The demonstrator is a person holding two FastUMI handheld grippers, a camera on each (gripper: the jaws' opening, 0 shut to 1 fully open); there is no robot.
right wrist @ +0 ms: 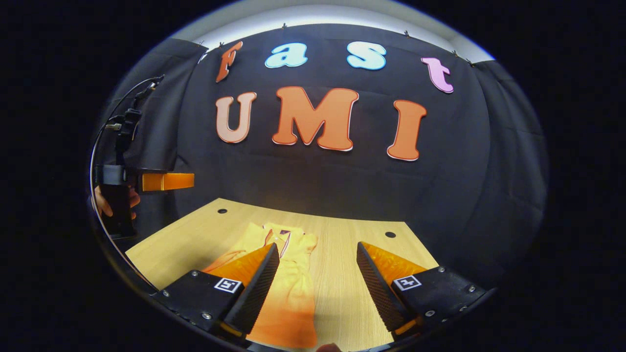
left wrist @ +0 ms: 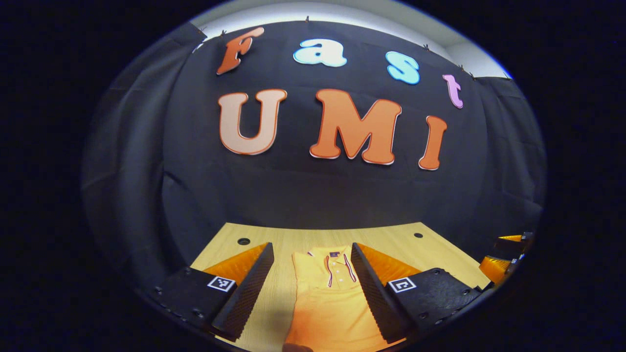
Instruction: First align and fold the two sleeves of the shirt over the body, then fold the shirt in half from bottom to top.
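Observation:
A yellow polo shirt lies on the wooden table, collar away from me and button placket up. My left gripper hangs open above it, and the shirt shows between its fingers, with the right edge hidden behind one finger. In the right gripper view the shirt lies left of centre, partly behind the left finger, its right edge rumpled. My right gripper is open over bare table beside the shirt. The left gripper is raised at the far left, held by a hand. The right gripper sits at the right edge.
The table has two small round holes near its far edge. The black cloth wall stands right behind that far edge. Bare wood lies to the right of the shirt.

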